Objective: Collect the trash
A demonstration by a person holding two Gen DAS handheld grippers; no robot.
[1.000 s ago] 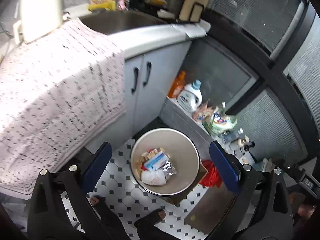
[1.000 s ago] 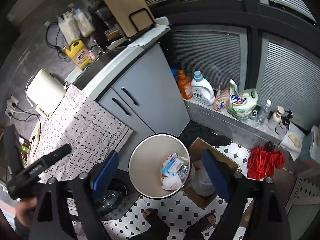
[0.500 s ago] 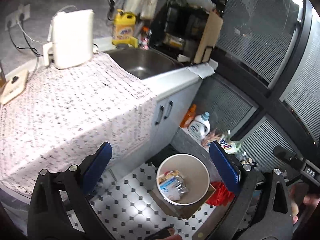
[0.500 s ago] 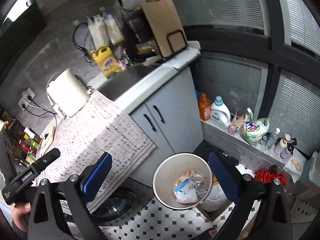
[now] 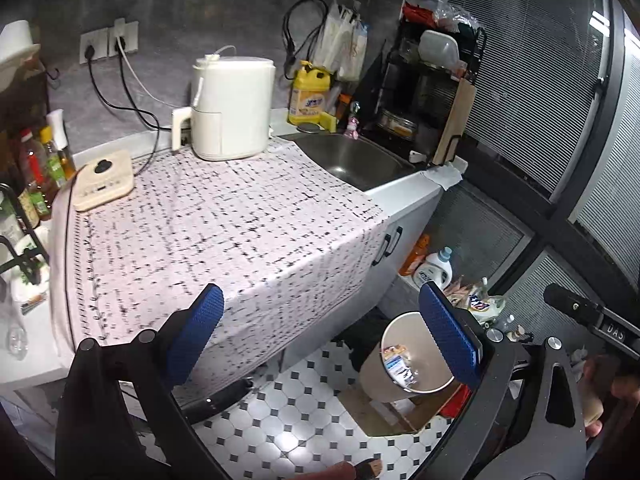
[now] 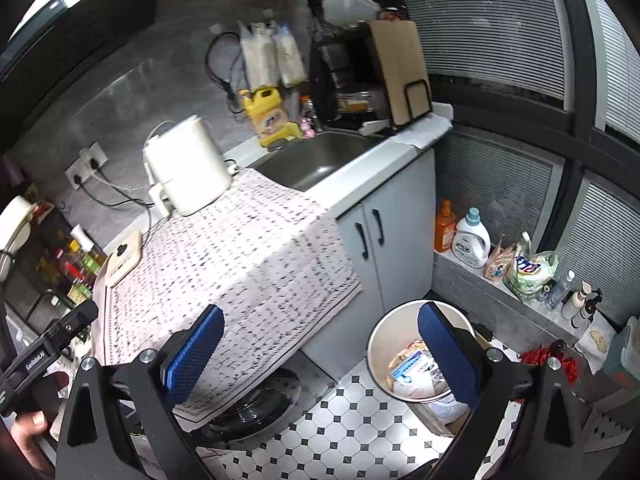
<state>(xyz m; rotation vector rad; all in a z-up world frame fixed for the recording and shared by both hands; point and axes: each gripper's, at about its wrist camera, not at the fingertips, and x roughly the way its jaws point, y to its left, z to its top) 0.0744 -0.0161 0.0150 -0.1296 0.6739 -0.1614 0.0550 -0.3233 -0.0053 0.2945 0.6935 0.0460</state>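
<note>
- Nearest, the left gripper point(image 5: 326, 330): black angular frame with blue, fine-textured pads, jaws spread wide, nothing between them.
- Right gripper point(image 6: 320, 350): same build, blue dimpled pads, jaws likewise wide apart and empty.
- Floor point(image 5: 288, 420): glossy white octagonal tiles with small black diamond insets.
- Trash bin point(image 6: 376, 344): round, beige, smooth-walled, open top, standing on the floor just in front of the cabinet doors point(image 6: 372, 248). In the right wrist view the right-hand pad overlaps its rim.
- Trash point(image 6: 412, 372) lies in the bottom of the bin: crumpled wrappers, one blue-and-white packet, a bit of silvery foil. Exact items too small to tell.
- Cardboard box point(image 5: 384, 416): brown, open, touching the bin's base on the far side; contents unclear.
- Tablecloth point(image 5: 224, 232): pale pink fabric with a black dashed grid print, draped over the counter and hanging down its front edge.
- Cream flat scale-like device point(image 5: 105, 180) rests on the cloth's left end.
- White appliance point(image 5: 230, 108): smooth, rounded plastic body, standing at the cloth's back edge, corded to wall sockets.
- Sink point(image 5: 352, 156): rectangular stainless steel basin just beside the cloth.
- Yellow detergent jug point(image 5: 310, 98) stands behind the sink.
- Black dish rack point(image 5: 424, 88) holds containers; a wooden cutting board point(image 6: 398, 68) stands upright at its side.
- Low ledge by the blinds carries an orange bottle point(image 6: 444, 226) and a white detergent bottle point(image 6: 472, 240).
</note>
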